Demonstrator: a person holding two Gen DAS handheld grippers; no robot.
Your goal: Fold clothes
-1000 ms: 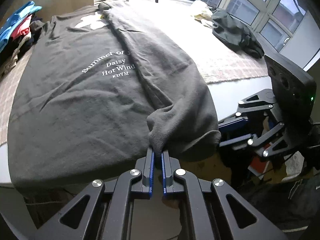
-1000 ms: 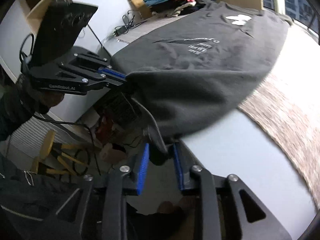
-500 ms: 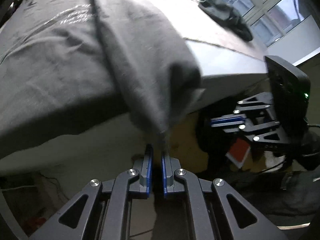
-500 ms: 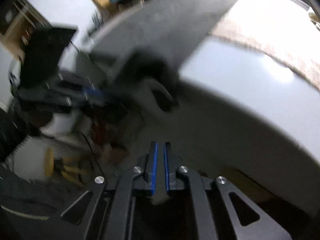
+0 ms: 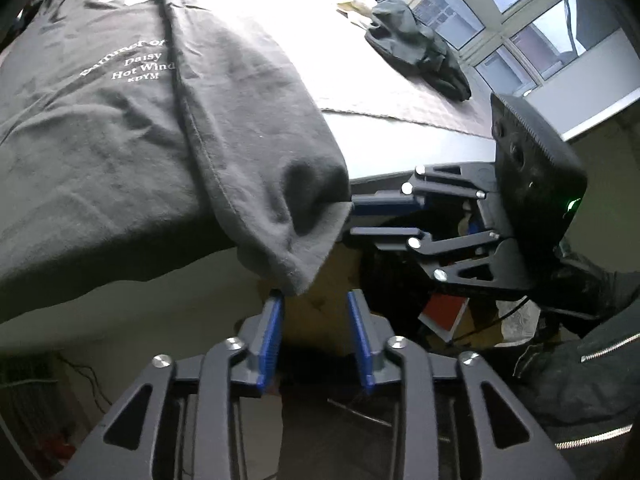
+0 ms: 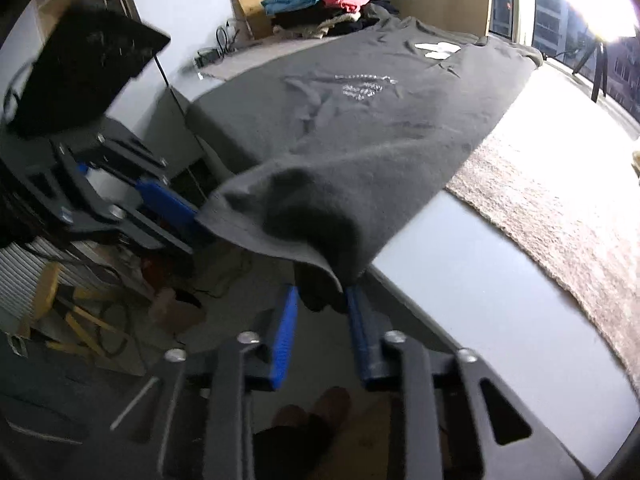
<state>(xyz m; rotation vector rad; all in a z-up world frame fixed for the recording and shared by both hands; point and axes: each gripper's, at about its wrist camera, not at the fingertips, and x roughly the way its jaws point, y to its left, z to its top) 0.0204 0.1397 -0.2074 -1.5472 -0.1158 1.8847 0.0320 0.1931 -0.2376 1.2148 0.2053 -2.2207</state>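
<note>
— While both claws, left gripper (image 5: 315, 334) and right gripper (image 6: 320, 334), gape, where's our shirt (image 5: 120, 120)?
— Upper left, one side lapped over, hem drooping off the table (image 5: 400, 148). We still need more folds.

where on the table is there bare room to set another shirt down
Free: the pale mat between the dark T-shirt and the crumpled dark garment, plus the bare grey table strip at its near edge. Crowded: the clothes pile at the far end.

table edge (image 5: 420, 148) ahead, shirt hem (image 5: 296, 256) overhanging
</note>
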